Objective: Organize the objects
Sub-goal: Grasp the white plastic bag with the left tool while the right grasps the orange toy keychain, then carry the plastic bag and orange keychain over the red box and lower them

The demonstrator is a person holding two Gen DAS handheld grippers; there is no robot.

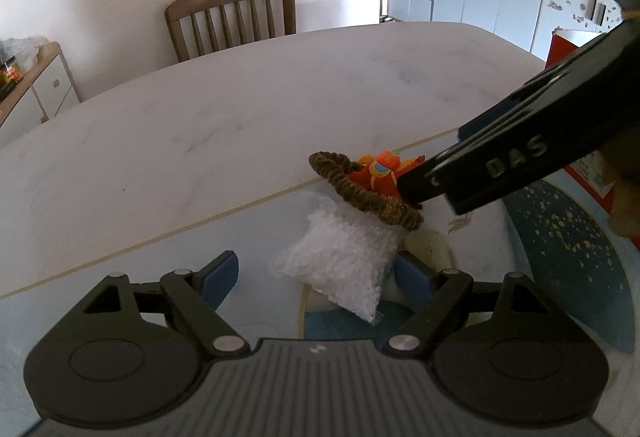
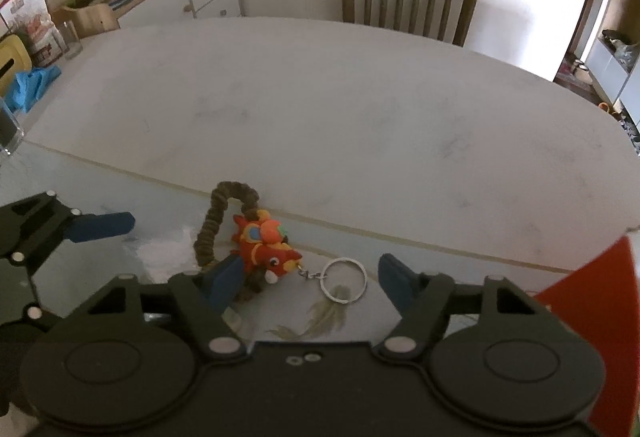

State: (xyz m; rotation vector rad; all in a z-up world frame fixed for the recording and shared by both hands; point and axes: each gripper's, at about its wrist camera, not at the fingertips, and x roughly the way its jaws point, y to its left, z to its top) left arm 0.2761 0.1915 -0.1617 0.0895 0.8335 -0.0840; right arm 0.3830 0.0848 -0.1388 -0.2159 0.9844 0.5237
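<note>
Resting on the blue mat (image 2: 168, 205) at the near table (image 2: 320, 109) edge, the red toy keychain (image 2: 266, 247) lies just inside the right gripper (image 2: 312, 277), touching its left finger, jaws spread. The brown scrunchie (image 2: 218, 221) curls beside it. The left gripper (image 1: 316, 273), also spread, flanks a clear plastic bag (image 1: 340, 261).
</note>
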